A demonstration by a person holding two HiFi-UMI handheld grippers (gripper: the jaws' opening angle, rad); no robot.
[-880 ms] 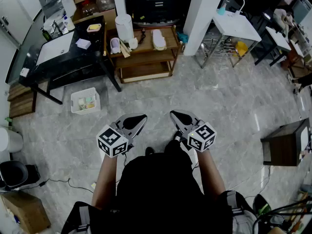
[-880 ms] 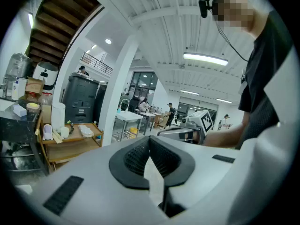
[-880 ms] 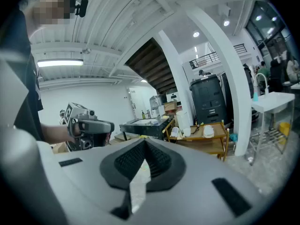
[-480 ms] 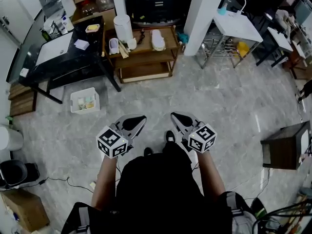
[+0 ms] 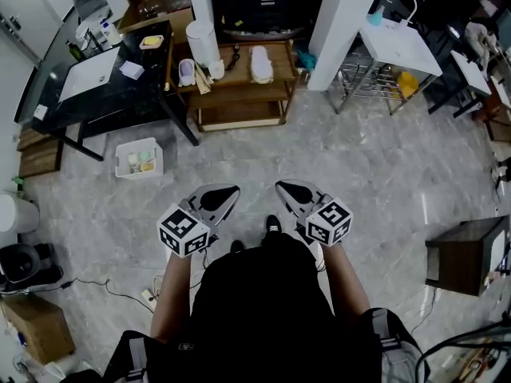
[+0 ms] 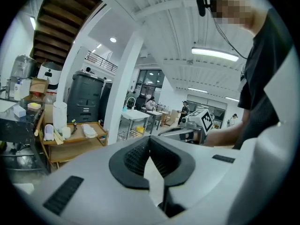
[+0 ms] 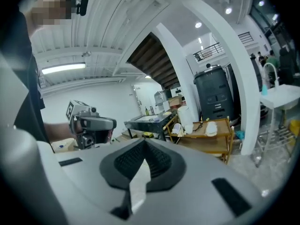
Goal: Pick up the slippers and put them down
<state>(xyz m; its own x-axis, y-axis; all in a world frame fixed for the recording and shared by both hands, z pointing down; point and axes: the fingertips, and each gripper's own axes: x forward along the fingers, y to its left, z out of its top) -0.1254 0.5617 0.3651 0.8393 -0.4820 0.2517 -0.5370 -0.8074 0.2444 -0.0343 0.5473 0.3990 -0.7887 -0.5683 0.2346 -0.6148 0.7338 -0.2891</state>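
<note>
A white slipper [image 5: 260,64] lies on the top of a low wooden shelf [image 5: 239,90] at the far side of the floor, and a paler one [image 5: 187,72] rests near the shelf's left end. The white slipper [image 6: 89,131] also shows in the left gripper view, and as a slipper [image 7: 211,128] in the right gripper view. My left gripper [image 5: 232,189] and right gripper [image 5: 280,185] are held side by side in front of the person's body, well short of the shelf. Both point roughly level at it. Each has its jaws closed together with nothing between them.
A tall white cylinder [image 5: 202,42] stands on the shelf. A black table [image 5: 104,94] is left of it, with a white bin [image 5: 138,159] on the floor below. A white pillar [image 5: 339,22], a small white table [image 5: 399,42] and a dark cabinet [image 5: 463,254] stand to the right.
The head view has drifted a little and the person's feet have shifted under the body. Both grippers stay shut in about the same place.
</note>
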